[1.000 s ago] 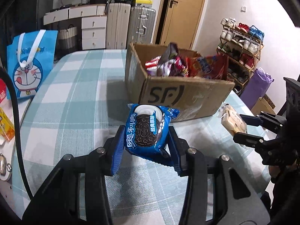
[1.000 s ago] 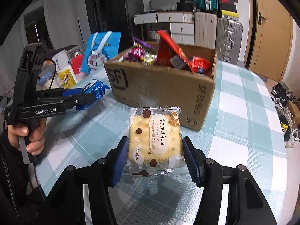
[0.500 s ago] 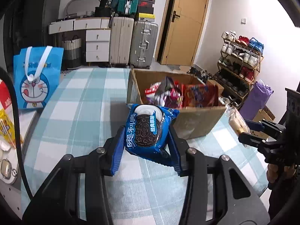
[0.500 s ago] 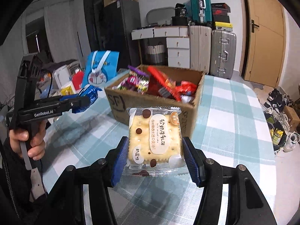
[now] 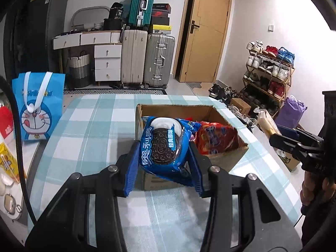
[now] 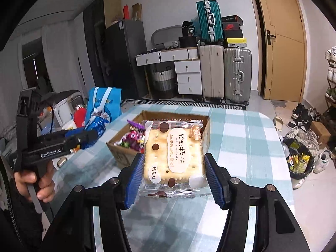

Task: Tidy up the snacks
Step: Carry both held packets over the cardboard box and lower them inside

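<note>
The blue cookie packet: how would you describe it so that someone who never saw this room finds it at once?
Find the checked table with the open cardboard box of snacks. In front of that box, the left gripper holds the blue cookie packet above the table. It alone shows a dark round sandwich cookie; the right gripper holds a pale square cracker packet.

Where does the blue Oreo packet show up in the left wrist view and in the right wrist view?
Left wrist: Oreo packet centre, clamped in the left gripper.
Right wrist: its tip at left, past that gripper's fingers.
Shared landmark: cardboard box.
</note>
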Action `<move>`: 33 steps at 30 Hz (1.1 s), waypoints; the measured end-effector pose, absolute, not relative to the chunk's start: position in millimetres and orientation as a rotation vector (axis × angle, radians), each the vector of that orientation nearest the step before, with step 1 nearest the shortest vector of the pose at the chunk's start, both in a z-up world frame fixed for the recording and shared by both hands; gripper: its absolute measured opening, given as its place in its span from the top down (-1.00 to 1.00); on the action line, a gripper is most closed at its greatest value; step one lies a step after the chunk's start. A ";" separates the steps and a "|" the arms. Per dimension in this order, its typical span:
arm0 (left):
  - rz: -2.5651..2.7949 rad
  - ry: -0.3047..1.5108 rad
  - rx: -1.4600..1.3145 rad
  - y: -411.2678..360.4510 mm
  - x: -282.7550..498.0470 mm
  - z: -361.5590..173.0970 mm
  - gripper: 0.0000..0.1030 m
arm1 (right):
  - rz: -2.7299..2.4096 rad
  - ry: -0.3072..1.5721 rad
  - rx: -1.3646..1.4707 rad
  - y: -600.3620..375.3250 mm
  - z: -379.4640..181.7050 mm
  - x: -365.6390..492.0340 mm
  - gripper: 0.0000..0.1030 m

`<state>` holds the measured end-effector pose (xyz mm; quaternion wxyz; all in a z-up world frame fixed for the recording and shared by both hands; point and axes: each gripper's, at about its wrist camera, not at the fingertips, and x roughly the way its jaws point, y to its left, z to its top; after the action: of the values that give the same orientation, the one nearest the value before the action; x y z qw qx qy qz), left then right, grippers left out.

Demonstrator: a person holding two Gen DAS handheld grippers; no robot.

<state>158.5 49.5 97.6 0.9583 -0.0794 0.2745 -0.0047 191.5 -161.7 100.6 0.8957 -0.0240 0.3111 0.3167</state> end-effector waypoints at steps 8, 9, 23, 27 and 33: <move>-0.017 0.541 -0.151 38.0 184.9 110.1 0.21 | 0.664 0.640 -0.019 -155.3 109.5 220.9 -0.13; -0.018 0.540 -0.154 37.7 187.4 110.7 0.21 | 0.667 0.640 -0.016 -154.2 109.5 224.0 -0.13; -0.016 0.544 -0.144 36.3 225.0 112.7 0.21 | 0.696 0.647 -0.015 -136.6 104.3 254.1 -0.13; -0.017 0.546 -0.145 37.4 231.6 110.3 0.21 | 0.695 0.655 -0.007 -133.5 99.8 262.9 -0.13; -0.013 0.562 -0.138 39.0 253.5 100.4 0.21 | 0.699 0.665 -0.005 -128.5 92.3 274.9 -0.13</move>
<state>253.5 39.0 100.4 0.9584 -0.0681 0.2771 -0.0062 274.9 -128.5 92.3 0.8860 -0.0022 0.3198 0.3359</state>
